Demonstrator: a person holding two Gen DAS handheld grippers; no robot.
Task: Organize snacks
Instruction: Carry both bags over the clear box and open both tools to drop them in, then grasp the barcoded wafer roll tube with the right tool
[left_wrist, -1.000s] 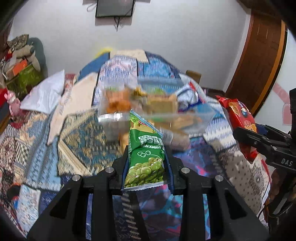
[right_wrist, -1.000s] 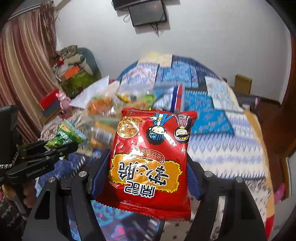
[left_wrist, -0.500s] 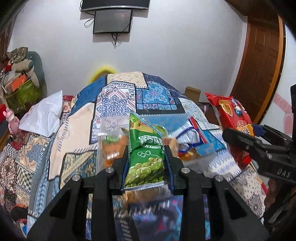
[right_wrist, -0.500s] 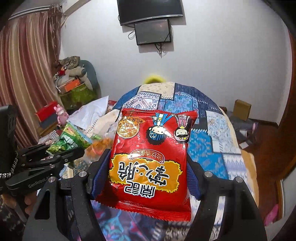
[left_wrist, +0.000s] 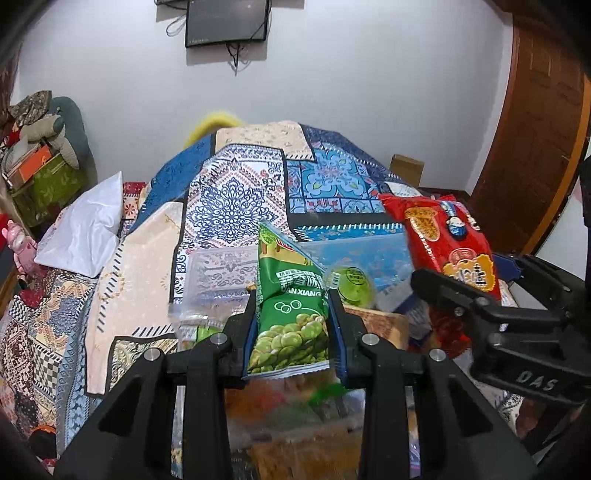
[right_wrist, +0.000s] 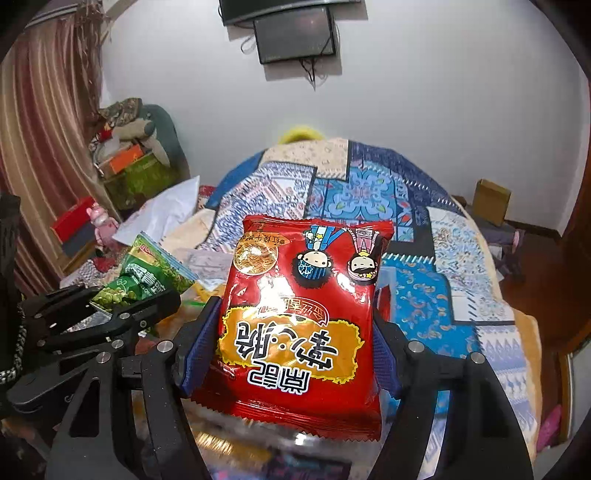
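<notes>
On the left, the left gripper (left_wrist: 291, 325) is clamped narrow on a slim green foil packet of peas (left_wrist: 290, 314). The pads press its two long edges, so the packet stands with its long axis running up and away along the fingers, and its crimped bottom seam hangs toward the camera. Directly beyond and below its tip lies a clear plastic storage box (left_wrist: 221, 273) on the patchwork blue-and-cream bedspread (left_wrist: 229, 199). The box's near rim sits just under the fingers, with a small green-lidded cup (left_wrist: 352, 286) and other blurred snacks inside. This hand looks the nearer of the two to the box's open part, so the peas probably go in first, by tipping forward and down.

To the right, the right gripper (right_wrist: 295, 339) holds a wide red glossy noodle-snack bag (right_wrist: 306, 317) across its width, with the jaws about half spread and the blue pads against its side edges. The print is upside down and the bag's long axis points away toward the bed. The bag is broad and hides most of the box beneath it, so its drop spot cannot be judged from that view. The two grippers ride close beside each other, which leaves little sideways room. The bedspread is open further right and the box's far rim lies ahead.
</notes>
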